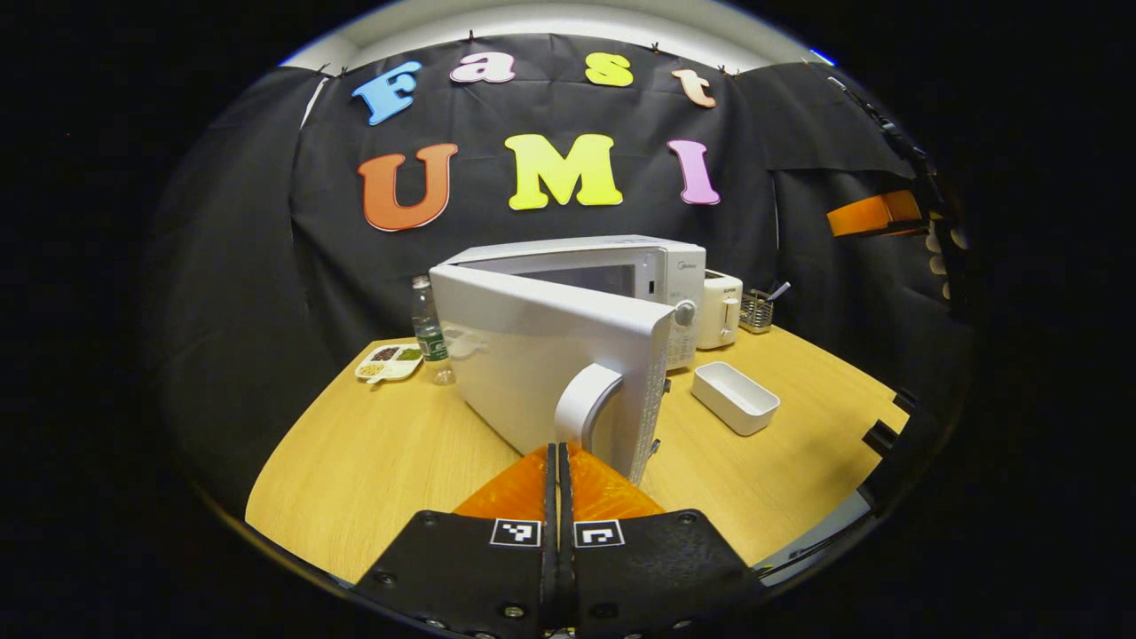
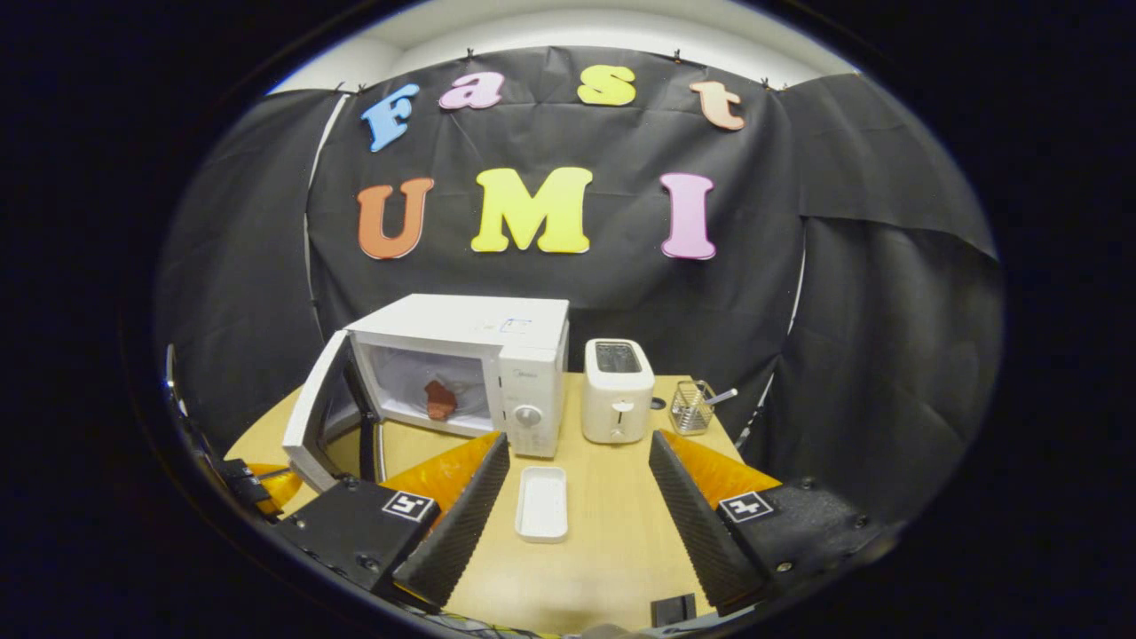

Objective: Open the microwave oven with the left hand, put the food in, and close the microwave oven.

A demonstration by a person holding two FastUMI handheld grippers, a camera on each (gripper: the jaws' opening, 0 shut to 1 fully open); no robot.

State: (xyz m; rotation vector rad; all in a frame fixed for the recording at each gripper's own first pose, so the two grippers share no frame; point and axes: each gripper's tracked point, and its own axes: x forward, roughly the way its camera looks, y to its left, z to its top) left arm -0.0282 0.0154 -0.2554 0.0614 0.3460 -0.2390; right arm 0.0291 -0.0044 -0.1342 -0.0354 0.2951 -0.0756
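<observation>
The white microwave [image 2: 524, 373] stands at the back of the wooden table [image 2: 612, 541] with its door [image 2: 312, 417] swung partly open. A reddish piece of food [image 2: 439, 399] lies inside the cavity. In the left gripper view the door [image 1: 541, 355] faces me edge-on, with its curved handle [image 1: 586, 404] just beyond my fingertips. My left gripper [image 1: 559, 451] is shut with nothing between its fingers, right below the handle. My right gripper [image 2: 579, 439] hangs open above an empty white tray [image 2: 542, 503].
A white toaster [image 2: 617, 390] and a wire utensil holder [image 2: 692, 406] stand right of the microwave. A water bottle [image 1: 429, 330] and a divided snack plate [image 1: 389, 362] sit behind the door at the table's far left. The tray [image 1: 735, 398] lies right of the door.
</observation>
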